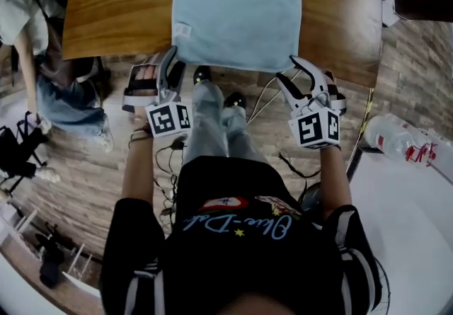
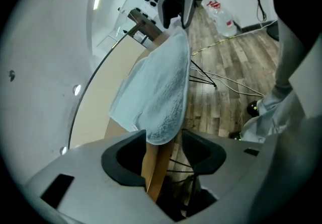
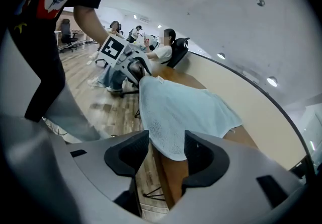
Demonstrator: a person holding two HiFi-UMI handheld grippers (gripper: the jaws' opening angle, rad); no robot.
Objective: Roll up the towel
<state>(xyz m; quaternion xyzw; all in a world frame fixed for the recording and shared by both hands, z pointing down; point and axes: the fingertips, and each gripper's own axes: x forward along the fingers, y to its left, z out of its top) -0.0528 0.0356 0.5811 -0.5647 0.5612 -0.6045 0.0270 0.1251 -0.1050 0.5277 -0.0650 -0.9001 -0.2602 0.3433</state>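
**Both jaws wide at the towel's near corners, nothing pinched yet**

The left gripper has its fingers spread apart. The near left corner of the towel hangs between them, and the pads are clear of the cloth. The right gripper is spread the same way around the near right corner and is not pressing either. The towel lies flat on the wooden table, with its near edge drooping over the table's near edge.

**Risks, as I judge them:**
- Only the corner tips sit between the pads, so a shallow bite could slip free once the roll begins.
- If one side grips deeper than the other, the roll would likely skew into a cone.
- With the edge already overhanging, any tug toward the near side could drag the towel off the table.
- A lower finger could also knock the table edge.

**Count:** one towel, one table, two grippers, and one plastic bottle off to the right.
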